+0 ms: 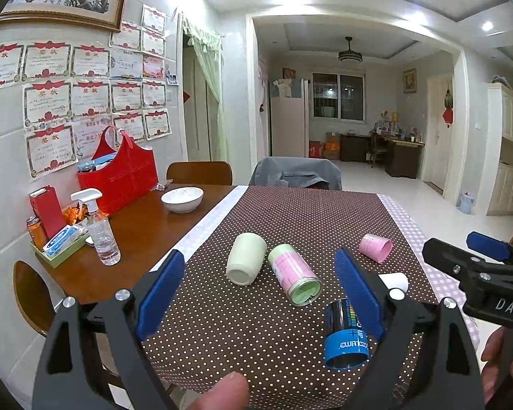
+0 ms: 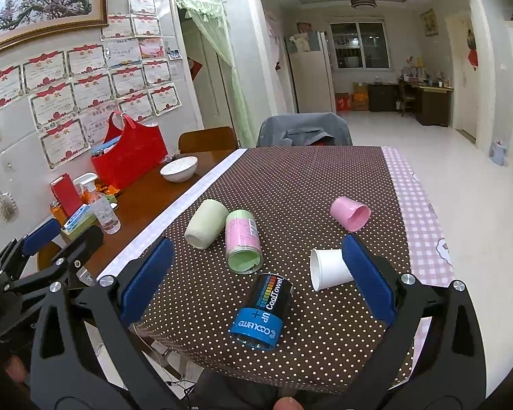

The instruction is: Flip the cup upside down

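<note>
Several cups lie on their sides on the dotted brown tablecloth: a pale green cup, a pink-and-green cup, a pink cup, a white paper cup and a black-and-blue "CoolTowel" can. My left gripper is open, above the near table edge, left of the can. My right gripper is open and empty, with the can between its fingers' line of sight. Each gripper shows at the other view's edge.
On the bare wood at the left stand a white bowl, a spray bottle, a red bag and a tray of small items. Two chairs stand at the far end. The table's right edge borders open floor.
</note>
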{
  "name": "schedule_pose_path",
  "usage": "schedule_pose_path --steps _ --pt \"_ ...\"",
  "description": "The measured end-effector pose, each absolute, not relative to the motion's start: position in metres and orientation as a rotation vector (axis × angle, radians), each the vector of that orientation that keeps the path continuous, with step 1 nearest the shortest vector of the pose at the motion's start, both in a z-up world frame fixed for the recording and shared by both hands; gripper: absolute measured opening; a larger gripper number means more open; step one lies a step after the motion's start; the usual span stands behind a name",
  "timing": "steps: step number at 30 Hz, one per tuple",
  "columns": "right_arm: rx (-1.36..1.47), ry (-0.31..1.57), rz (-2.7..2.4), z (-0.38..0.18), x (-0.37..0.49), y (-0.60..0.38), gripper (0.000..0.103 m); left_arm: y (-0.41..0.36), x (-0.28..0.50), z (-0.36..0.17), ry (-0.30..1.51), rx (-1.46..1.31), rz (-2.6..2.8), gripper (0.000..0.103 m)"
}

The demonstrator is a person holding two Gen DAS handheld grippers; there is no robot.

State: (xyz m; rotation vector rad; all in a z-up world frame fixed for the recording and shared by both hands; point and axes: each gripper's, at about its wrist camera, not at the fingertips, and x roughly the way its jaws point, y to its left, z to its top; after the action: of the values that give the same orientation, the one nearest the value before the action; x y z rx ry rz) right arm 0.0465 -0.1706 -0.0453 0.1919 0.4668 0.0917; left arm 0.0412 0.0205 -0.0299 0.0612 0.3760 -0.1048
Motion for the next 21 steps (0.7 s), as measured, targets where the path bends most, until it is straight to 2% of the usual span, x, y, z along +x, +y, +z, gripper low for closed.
schedule_pose_path --steps 21 --pt "0.185 0.473 0.095 -0.0441 0.0513 -0.1679 0.097 0.0239 0.0401 -0.0285 0.376 0.057 -0.105 0.088"
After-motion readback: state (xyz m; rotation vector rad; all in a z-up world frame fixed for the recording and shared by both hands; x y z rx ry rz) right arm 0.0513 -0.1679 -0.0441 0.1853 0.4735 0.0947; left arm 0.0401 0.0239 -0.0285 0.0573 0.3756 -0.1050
